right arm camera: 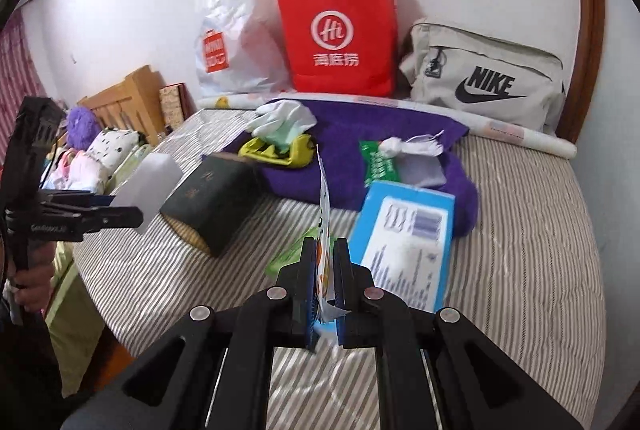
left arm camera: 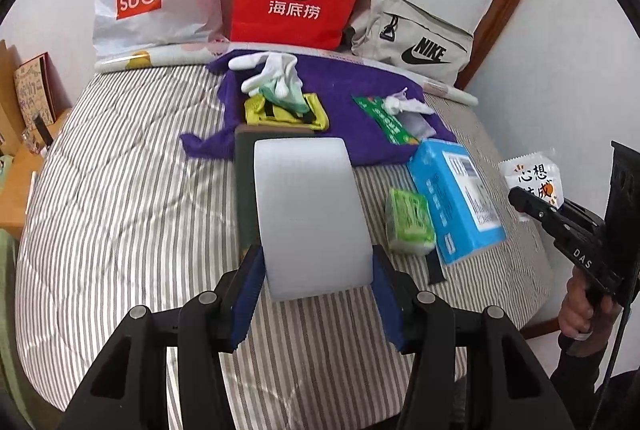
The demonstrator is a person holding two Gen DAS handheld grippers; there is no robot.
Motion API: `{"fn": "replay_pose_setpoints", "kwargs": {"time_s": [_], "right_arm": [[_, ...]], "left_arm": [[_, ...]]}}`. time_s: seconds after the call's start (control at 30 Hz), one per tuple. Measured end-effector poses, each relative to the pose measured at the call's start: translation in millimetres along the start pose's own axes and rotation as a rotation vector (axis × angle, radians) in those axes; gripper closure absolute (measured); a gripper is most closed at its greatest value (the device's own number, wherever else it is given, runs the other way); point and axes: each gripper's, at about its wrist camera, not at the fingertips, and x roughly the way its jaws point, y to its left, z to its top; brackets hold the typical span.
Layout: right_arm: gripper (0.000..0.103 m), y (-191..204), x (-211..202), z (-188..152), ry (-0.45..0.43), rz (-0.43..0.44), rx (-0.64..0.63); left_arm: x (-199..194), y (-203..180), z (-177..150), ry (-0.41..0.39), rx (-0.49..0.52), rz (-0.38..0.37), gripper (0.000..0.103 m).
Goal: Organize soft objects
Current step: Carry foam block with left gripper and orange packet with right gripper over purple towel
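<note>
The left gripper (left arm camera: 316, 270) is clamping a white foam block (left arm camera: 308, 214) at frame centre, above the striped bed (left arm camera: 120, 190). The right gripper (right arm camera: 325, 270) is pinching a thin white packet (right arm camera: 325, 206) between nearly closed jaws, lower centre.

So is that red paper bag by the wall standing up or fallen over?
Standing. The red paper bag rests upright against the wall, logo level, handles rising above its top edge.

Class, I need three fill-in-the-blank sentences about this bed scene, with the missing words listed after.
1. The left tool grips a white ____ block.
2. The right tool pinches a thin white ____.
3. The red bag stands between the white plastic bag and the beige ____ bag.

Missing words: foam; packet; Nike
</note>
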Motion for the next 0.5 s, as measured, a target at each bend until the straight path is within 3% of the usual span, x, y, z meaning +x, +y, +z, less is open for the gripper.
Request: {"fn": "replay_pose_setpoints", "kwargs": {"time_s": [0.23,0.5], "right_arm": [[0.095,-19,26,35,0.033,-0.054,0.024],[0.095,-44,59,74,0.041,-0.009,0.055]], "left_arm": [[15,-4,39,0.005,-0.022,-0.044,0.051],[42,-16,91,-0.004,0.006,-0.024,0.052]]}}
